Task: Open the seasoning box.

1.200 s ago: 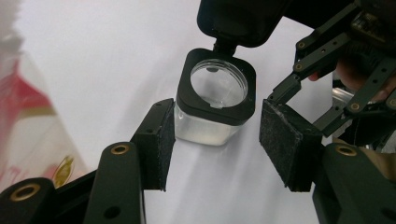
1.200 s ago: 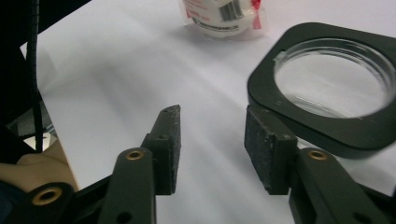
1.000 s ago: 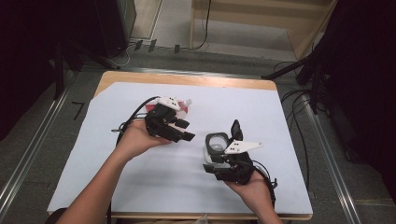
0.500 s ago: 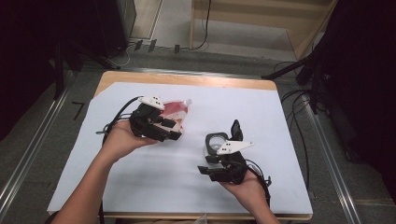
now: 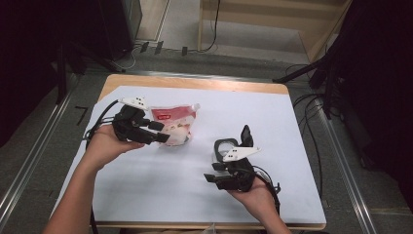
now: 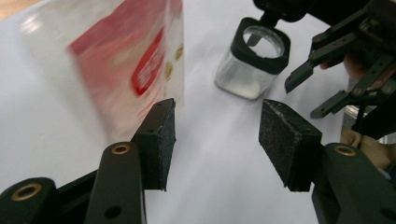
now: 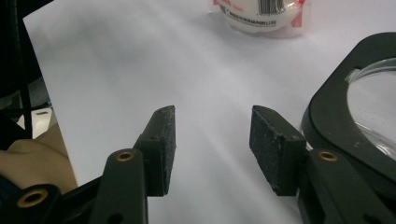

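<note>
**Meanwhile, a pouch and a jar wait between two spread tongs**

Here the left gripper [image 5: 163, 137] hovers with jaws spread and empty, its left pad just beside the red-and-clear snack pouch [image 5: 174, 124], apparently lining up for a pinch. The right gripper [image 7: 212, 135] also stands spread and grips nothing; the glass jar with a black lid rim [image 5: 226, 146] sits just off its right jaw, probably kept close for filling. The pouch lies well ahead of that gripper on the white sheet [image 5: 292, 161].

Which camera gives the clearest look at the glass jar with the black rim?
The left gripper view: the glass jar shows whole there, clear walls and black rim. The high view shows it small behind the right gripper; the right gripper view catches only its rim.
</note>
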{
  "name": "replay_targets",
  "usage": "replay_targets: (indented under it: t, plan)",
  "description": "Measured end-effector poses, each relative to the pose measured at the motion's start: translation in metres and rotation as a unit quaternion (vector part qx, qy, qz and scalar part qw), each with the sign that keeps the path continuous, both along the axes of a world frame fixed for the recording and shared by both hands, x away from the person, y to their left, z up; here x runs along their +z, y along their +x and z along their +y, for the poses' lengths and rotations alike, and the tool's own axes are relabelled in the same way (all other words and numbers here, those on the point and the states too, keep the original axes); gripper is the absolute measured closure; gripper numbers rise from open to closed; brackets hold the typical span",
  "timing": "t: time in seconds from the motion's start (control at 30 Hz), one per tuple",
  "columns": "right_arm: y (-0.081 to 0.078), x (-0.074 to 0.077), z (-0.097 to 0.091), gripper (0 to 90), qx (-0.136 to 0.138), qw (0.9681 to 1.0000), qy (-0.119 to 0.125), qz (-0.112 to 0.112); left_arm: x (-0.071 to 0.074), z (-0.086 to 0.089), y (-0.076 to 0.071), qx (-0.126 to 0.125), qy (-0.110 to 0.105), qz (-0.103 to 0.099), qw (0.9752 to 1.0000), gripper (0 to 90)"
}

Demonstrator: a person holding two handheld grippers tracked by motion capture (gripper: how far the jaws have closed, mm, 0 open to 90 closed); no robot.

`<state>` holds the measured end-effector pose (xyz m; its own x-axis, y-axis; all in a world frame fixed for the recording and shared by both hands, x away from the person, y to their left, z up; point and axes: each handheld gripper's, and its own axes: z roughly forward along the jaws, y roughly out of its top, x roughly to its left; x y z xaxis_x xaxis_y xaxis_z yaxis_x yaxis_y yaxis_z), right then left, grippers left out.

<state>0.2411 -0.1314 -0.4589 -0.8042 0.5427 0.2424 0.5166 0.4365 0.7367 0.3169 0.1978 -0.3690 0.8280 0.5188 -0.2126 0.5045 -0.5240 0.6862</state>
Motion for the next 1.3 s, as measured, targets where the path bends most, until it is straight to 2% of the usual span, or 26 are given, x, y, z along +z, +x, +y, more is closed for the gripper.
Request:
replay_targets:
  t: [0.07,0.27,0.4,0.47,0.57,0.83,1.0,1.3]
  plan:
    - [0.001,0.0,-0.001,51.5,0.001,1.0,0.001,-0.002,0.001,0.006,-0.001,0.011,0.007,0.0,0.9999,47.0]
    - [0.003,0.001,-0.001,51.5,0.001,1.0,0.003,-0.002,0.0,0.022,-0.001,0.032,0.0,0.003,0.9995,47.0]
    - [0.004,0.001,0.001,51.5,0.005,1.0,0.004,0.0,-0.003,0.027,0.002,0.048,0.012,-0.004,0.9988,48.9]
    - [0.004,0.001,0.002,51.5,0.005,1.0,0.004,0.001,-0.005,0.028,0.005,0.059,0.015,0.0,0.9982,49.5]
    - [0.004,0.001,0.004,51.5,0.01,0.9999,0.003,-0.001,-0.008,0.029,0.009,0.07,0.008,0.005,0.9975,49.4]
    - [0.0,0.0,0.004,51.5,0.009,1.0,-0.002,-0.001,-0.015,0.016,0.021,0.063,0.005,-0.008,0.998,51.1]
    - [-0.002,-0.001,0.001,51.5,0.001,1.0,-0.001,0.002,-0.021,0.009,0.028,0.06,0.001,-0.002,0.9982,52.4]
    - [-0.005,-0.005,0.004,51.5,0.001,1.0,-0.005,0.002,-0.028,-0.001,0.035,0.049,-0.009,-0.027,0.9984,62.2]
